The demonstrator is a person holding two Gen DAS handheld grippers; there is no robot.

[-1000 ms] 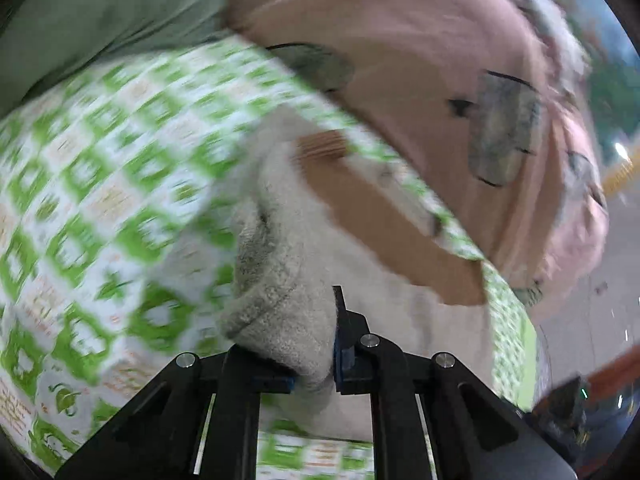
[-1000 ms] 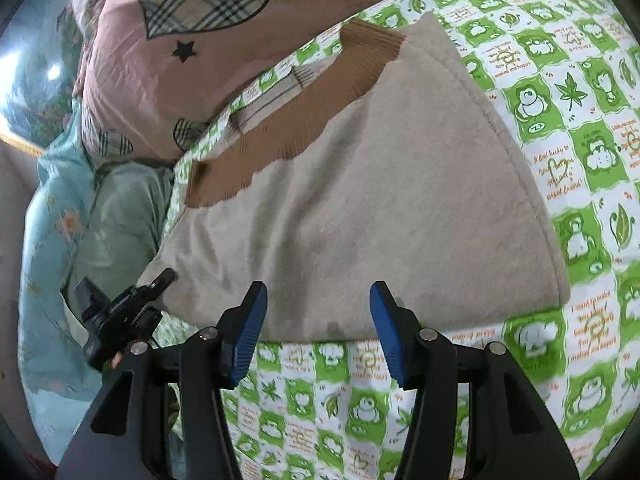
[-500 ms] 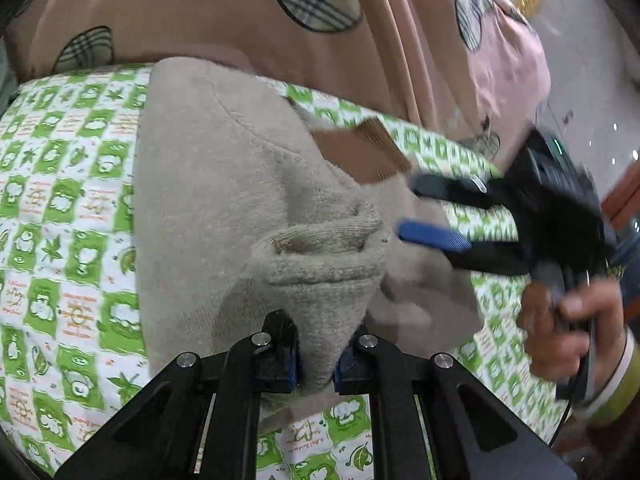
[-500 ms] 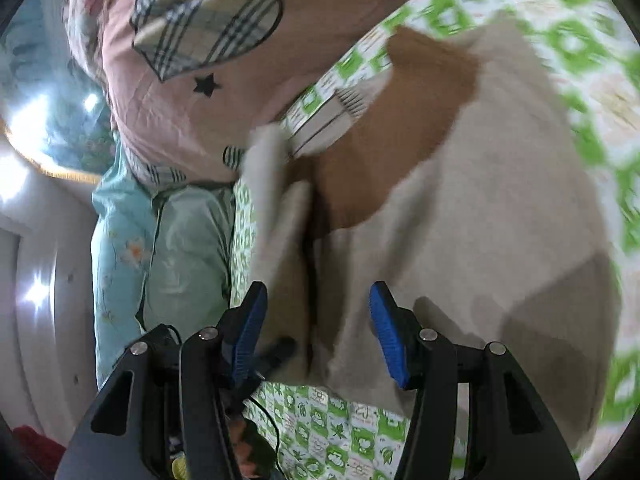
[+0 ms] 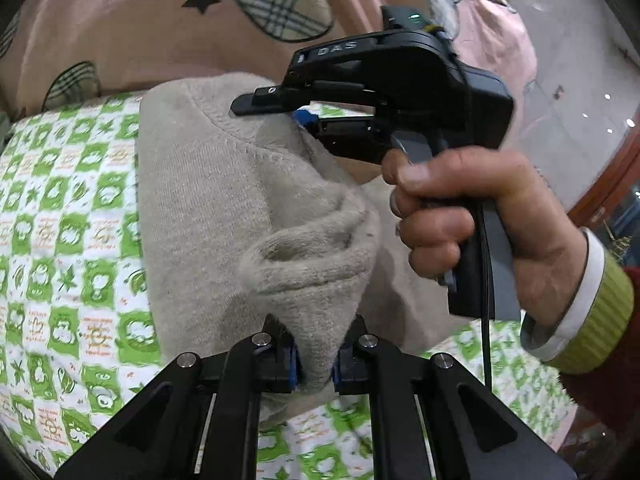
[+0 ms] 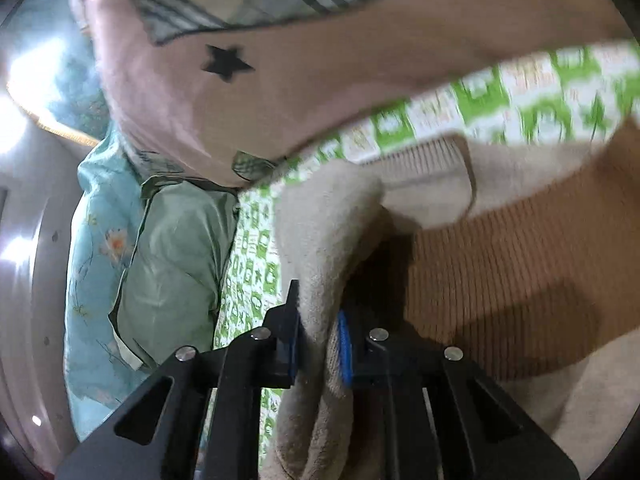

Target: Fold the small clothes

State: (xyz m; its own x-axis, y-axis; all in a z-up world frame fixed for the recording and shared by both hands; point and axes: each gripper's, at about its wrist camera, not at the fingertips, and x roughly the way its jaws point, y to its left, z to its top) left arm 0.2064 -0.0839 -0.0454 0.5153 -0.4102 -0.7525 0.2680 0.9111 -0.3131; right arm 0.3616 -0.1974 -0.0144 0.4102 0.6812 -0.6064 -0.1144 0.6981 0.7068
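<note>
Left wrist view: my left gripper [image 5: 316,364], jaws drawn narrow, clamps a bunched fold of the beige knit sweater [image 5: 224,208]; the garment lies on the green-and-white checked sheet [image 5: 68,240] and rises in a ridge to the pinch. My right hand [image 5: 480,224] holds the right gripper [image 5: 304,114] at the sweater's far edge; its jaws meet the fabric there, and I cannot tell from here how far they are closed. A pink quilt with plaid patches and a star [image 5: 160,20] lies beyond. Right wrist view, somewhat blurred: my right gripper [image 6: 318,344], blue pads close together, nips a beige fold of the sweater [image 6: 324,232]; a brown ribbed panel [image 6: 500,264] of the garment spreads to the right. Pale green cloth [image 6: 176,264] and light blue floral cloth [image 6: 96,248] lie at left.
</note>
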